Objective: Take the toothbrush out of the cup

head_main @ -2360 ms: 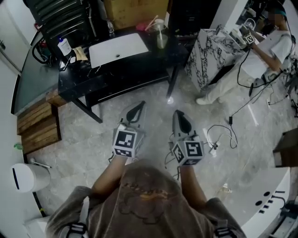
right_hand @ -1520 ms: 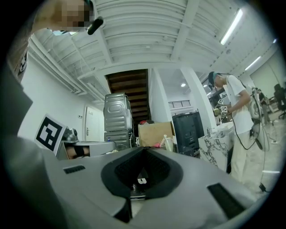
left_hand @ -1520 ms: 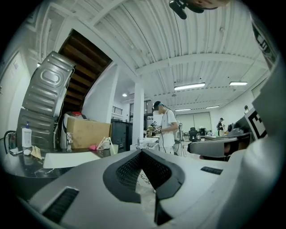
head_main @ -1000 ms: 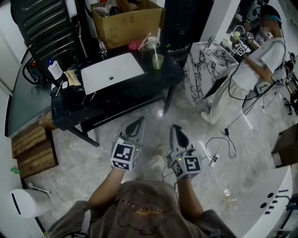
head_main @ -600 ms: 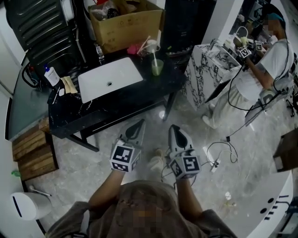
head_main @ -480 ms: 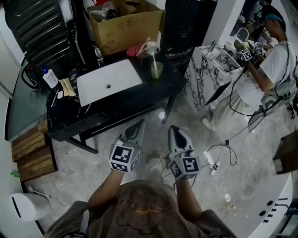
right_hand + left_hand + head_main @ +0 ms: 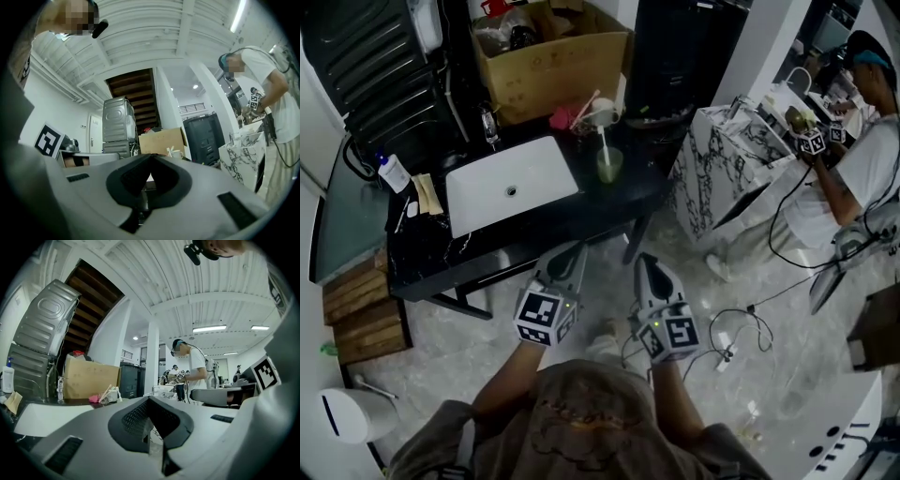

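A green cup (image 7: 609,166) stands on the black table (image 7: 581,211), to the right of the white sink basin (image 7: 510,193). A white toothbrush (image 7: 603,141) stands upright in it. My left gripper (image 7: 573,247) and right gripper (image 7: 643,259) are held side by side over the floor, short of the table's front edge, and point at it. Both are shut with nothing in them. In the left gripper view the left gripper (image 7: 149,399) has its tips together; the right gripper (image 7: 150,157) shows the same in its own view. Neither gripper view shows the green cup.
A white mug (image 7: 602,112) with sticks and a pink item (image 7: 562,118) sit behind the cup, before a cardboard box (image 7: 551,54). A bottle (image 7: 394,173) stands at the table's left end. A marbled stand (image 7: 722,164), a person (image 7: 862,159) and floor cables (image 7: 733,328) are to the right.
Both grippers have moved forward toward the black table. Table, sink and green cup now sit lower and nearer in the head view. Both stay shut and empty.
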{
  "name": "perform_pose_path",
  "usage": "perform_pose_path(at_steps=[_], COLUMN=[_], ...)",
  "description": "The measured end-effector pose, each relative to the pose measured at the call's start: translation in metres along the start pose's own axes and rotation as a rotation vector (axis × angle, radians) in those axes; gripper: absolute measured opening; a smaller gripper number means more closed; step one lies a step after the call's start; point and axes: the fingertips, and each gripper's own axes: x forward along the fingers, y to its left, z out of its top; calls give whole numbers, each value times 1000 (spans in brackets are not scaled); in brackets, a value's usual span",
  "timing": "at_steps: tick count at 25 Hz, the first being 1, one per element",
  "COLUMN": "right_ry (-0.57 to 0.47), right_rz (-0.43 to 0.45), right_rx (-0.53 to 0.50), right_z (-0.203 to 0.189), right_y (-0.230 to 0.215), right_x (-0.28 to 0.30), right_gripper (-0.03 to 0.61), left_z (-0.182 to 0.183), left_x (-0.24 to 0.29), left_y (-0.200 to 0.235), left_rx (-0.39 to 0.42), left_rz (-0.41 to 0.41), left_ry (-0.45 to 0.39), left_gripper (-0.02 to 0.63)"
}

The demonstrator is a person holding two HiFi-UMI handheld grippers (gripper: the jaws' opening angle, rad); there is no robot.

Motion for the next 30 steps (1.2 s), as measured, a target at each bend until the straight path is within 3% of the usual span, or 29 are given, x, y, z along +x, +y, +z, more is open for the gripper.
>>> perform_pose_path(at_steps=[9, 16, 30], right_ry=[10, 33, 43], right_rz=[74, 143, 197], right_rx=[3, 12, 11], right_z=[18, 18, 18], right_y=[-53, -80, -102], right_x=[54, 87, 143], right_gripper=[0, 0, 0], left_z=[16, 18, 32], left_x=[67, 107, 156], left_y=[16, 37, 69], left_rx=[-48, -48, -36], left_rz=[12, 79, 100], left_ry=[-27, -32, -58], left_gripper=[1, 2, 2])
